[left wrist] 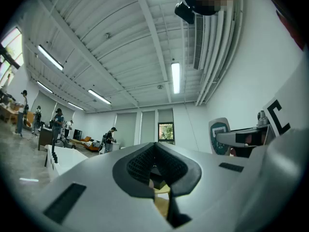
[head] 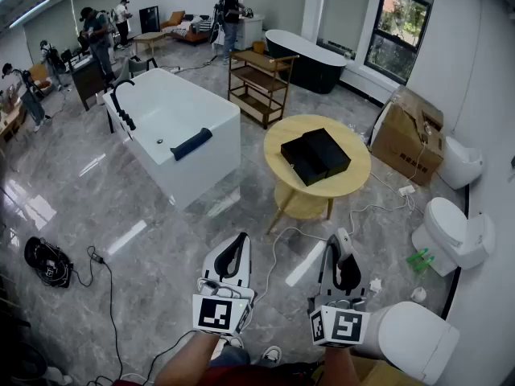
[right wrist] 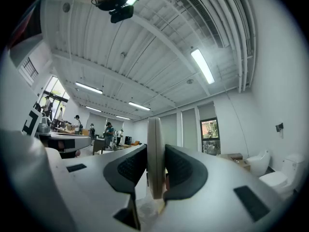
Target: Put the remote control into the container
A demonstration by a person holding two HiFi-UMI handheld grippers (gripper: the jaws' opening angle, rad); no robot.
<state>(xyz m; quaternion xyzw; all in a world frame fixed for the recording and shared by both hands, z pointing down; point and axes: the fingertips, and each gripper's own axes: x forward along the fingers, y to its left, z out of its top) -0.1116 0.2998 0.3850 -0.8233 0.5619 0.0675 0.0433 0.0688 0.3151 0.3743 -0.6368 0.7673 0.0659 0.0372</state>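
Right gripper (head: 343,249) pinches the remote (right wrist: 155,153). The remote is upright and seen edge-on as a thin white slab: its face can't be seen and its lower end is buried between the pads. Left gripper (left wrist: 155,162) is pressed together on nothing. Both are held low, well apart from the round table (head: 294,132). The black container (head: 315,156) sits on the table, and its inside is too dark to make out.
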